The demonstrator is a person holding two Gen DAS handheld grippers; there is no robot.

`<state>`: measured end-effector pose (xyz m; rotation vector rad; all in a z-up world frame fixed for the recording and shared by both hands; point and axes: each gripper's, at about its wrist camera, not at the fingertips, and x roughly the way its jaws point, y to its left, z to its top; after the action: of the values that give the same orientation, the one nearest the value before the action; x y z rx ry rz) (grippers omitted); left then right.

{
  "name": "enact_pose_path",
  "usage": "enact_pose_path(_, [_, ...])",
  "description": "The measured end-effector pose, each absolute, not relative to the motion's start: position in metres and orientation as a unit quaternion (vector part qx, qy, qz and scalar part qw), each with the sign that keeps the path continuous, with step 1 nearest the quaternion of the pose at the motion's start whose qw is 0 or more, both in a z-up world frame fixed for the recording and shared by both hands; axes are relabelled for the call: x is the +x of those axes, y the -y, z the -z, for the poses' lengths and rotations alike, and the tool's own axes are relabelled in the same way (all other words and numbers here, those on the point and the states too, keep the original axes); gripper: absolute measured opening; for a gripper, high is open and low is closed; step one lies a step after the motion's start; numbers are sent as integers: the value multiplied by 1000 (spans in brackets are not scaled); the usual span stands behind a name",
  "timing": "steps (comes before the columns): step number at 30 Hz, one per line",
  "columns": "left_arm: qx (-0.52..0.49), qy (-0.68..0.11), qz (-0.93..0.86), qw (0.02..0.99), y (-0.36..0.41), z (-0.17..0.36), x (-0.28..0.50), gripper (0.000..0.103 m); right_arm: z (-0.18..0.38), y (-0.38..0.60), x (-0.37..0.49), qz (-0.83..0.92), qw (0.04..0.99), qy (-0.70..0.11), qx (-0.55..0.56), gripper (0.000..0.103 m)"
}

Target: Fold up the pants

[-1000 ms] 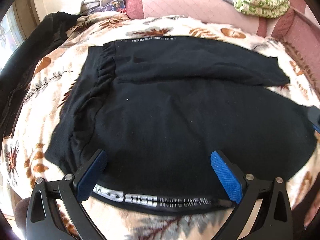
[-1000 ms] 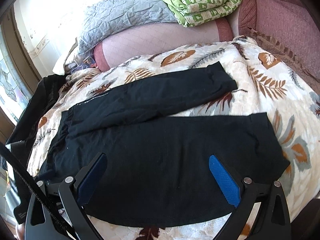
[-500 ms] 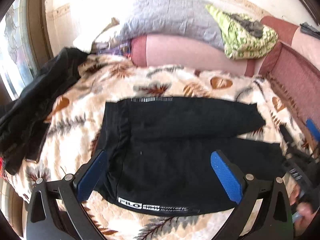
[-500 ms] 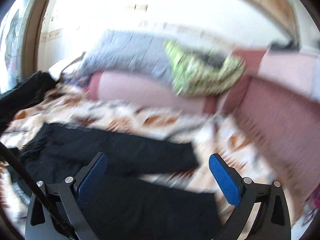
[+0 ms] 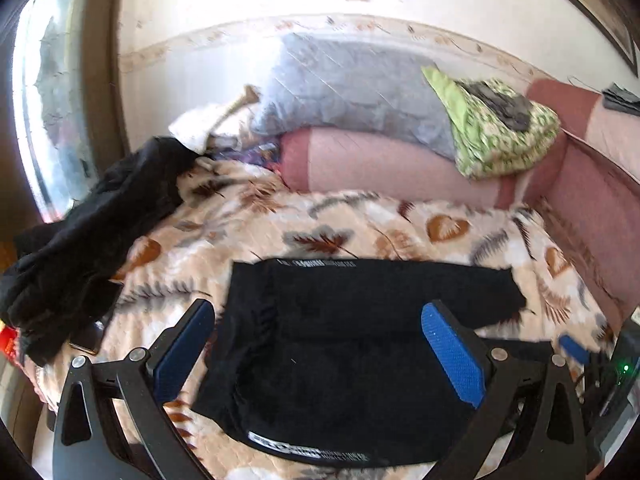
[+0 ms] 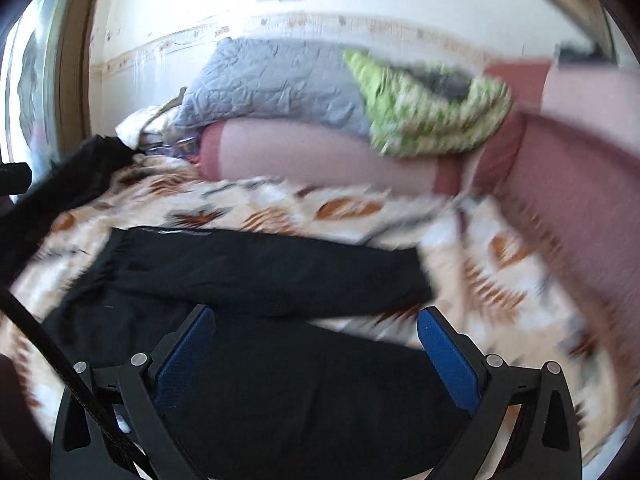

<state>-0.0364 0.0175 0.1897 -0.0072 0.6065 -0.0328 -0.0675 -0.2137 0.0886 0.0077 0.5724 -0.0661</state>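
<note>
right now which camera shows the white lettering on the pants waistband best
The left wrist view: the lettering on the near edge of the black pants is fairly sharp. The right wrist view is blurred by motion, showing only a faint streak on the far edge.

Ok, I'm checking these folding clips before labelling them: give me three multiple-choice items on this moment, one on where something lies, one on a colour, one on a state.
1. Where do the black pants lie?
A. on the leaf-print bedspread
B. on the floor
C. over the pink bolster

2. What colour are the gripper pads?
A. red
B. blue
C. white

3. How does the left gripper stand?
A. shut on the pants
B. shut on nothing
C. open, holding nothing

Answers: 1 A, the pants are spread flat on the printed cover. 2 B, both pads show blue. 3 C, the fingers stand wide apart with the cloth beyond them; the right gripper looks the same.
</note>
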Motion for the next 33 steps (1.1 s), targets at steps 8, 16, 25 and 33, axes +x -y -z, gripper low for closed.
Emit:
enact_pose_path(8, [48,-330,4,943,-10,-176,-13,103,-76,222,-56,23,943,-332,26,100])
enact_pose_path(16, [46,-381,25,923,4,-139,-10,103,-69,234,-53,32,934,-355,31,100])
enact_pose_path(25, [54,-400,21,915,6,-126,-2,103,-59,233,-44,29,927,-372,33,100])
enact_pose_path(33, [53,-425,29,903,6,-110,6,103,-51,237,-38,34,921,-385,41,100])
